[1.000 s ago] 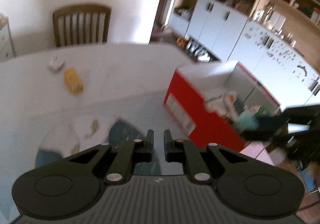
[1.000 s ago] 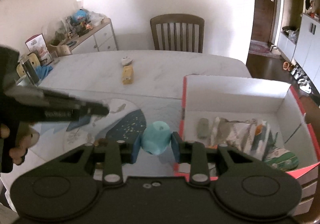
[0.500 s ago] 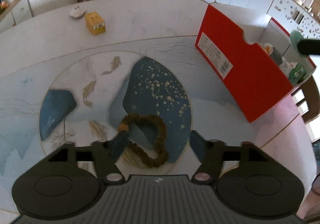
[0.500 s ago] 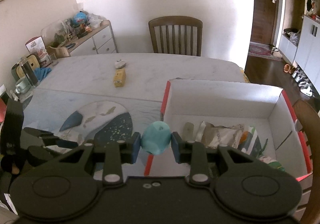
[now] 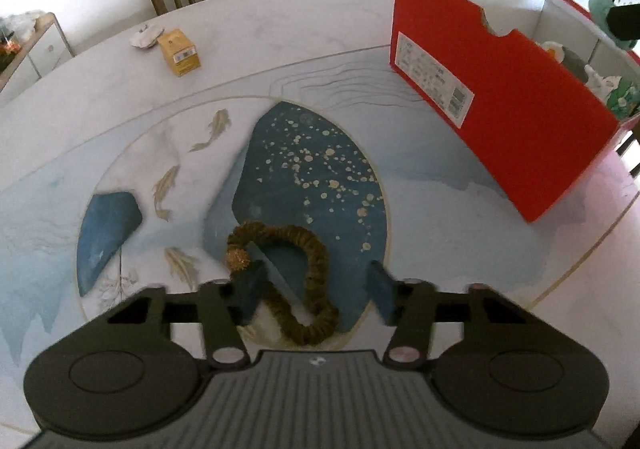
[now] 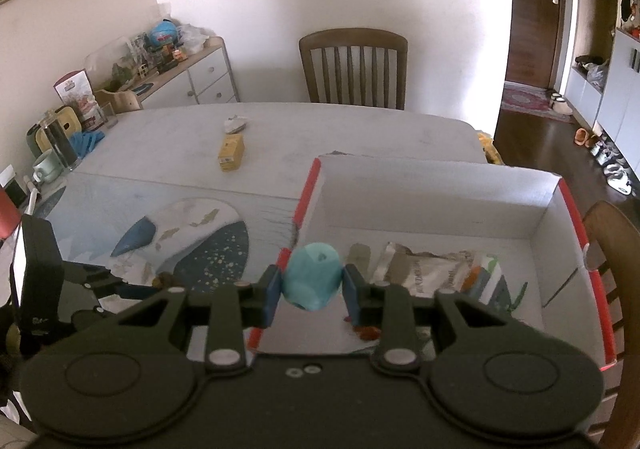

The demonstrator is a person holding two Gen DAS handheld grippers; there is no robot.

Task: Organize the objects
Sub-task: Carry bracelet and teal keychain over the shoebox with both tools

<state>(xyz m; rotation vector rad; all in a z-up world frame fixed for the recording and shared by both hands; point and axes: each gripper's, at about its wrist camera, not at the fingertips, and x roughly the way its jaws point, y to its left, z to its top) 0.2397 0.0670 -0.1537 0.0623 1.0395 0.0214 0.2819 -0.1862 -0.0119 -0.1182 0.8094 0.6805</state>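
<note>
My left gripper [image 5: 316,295] is open and low over the painted table mat, its jaws on either side of a brown fuzzy loop [image 5: 308,281] with a gold tip. My right gripper [image 6: 311,291] is shut on a teal ball-shaped object [image 6: 313,280] and holds it above the near left corner of the red box [image 6: 576,225]. The box also shows in the left wrist view [image 5: 500,117], with the teal object [image 5: 600,9] over it. The box holds a snack bag [image 6: 428,273] and a green patterned item [image 6: 492,281].
A yellow carton [image 5: 179,53] and a small white crumpled item [image 5: 145,37] lie at the far side of the table. A wooden chair [image 6: 354,67] stands behind it. A kettle and mug [image 6: 50,153] sit at the left edge. Another chair [image 6: 612,249] is right of the box.
My left gripper swung down to the mat, opened and closed in on the brown loop. My right gripper carried the teal object right, over the box's corner.
</note>
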